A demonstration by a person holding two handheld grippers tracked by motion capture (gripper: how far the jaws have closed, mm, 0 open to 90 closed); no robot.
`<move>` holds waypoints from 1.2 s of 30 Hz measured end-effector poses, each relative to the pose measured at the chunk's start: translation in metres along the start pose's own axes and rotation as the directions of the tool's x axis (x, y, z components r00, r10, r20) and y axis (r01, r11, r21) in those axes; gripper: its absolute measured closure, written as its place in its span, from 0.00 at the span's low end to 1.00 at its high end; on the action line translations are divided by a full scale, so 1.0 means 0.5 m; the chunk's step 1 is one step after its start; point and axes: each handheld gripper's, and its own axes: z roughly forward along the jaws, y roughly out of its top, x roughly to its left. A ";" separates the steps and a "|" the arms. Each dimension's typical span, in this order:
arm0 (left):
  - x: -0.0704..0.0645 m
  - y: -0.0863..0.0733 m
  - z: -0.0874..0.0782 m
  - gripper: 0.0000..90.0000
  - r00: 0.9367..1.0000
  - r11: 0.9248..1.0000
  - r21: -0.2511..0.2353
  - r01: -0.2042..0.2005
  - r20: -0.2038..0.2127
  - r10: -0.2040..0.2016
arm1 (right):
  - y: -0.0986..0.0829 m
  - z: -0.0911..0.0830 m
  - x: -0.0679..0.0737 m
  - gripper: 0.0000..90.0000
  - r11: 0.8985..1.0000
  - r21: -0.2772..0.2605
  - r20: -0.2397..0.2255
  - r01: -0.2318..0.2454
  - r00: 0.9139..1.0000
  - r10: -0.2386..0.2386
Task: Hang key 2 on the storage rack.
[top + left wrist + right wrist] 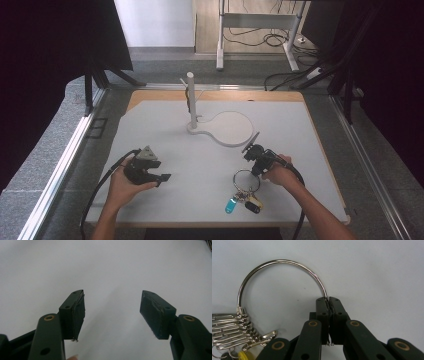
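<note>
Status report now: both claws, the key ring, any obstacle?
Right claw shut on key ring. Left claw open, holds nothing. White stand farther back on table, apart from ring.

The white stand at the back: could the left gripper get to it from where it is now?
Probably yes. The left gripper is open and holds nothing, and bare table lies between it and the stand. The right gripper, shut on the key ring, sits off to the side.
</note>
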 end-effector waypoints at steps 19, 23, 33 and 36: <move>0.003 -0.002 -0.003 0.42 1.000 1.000 -0.007 0.000 0.000 0.000 | 0.016 -0.100 0.005 0.98 0.991 -0.051 0.124 0.125 0.985 -0.118; 0.003 -0.002 -0.002 0.42 1.000 1.000 -0.005 -0.002 0.000 0.002 | 0.022 -0.123 0.008 0.98 0.988 -0.058 0.141 0.143 0.981 -0.134; 0.003 -0.002 -0.002 0.42 1.000 1.000 -0.007 0.003 0.002 -0.003 | 0.036 -0.173 0.020 0.98 0.979 -0.080 0.200 0.186 0.965 -0.167; 0.004 -0.003 -0.003 0.42 1.000 1.000 -0.009 0.005 0.002 -0.005 | 0.042 -0.192 0.021 0.98 0.976 -0.089 0.218 0.198 0.960 -0.175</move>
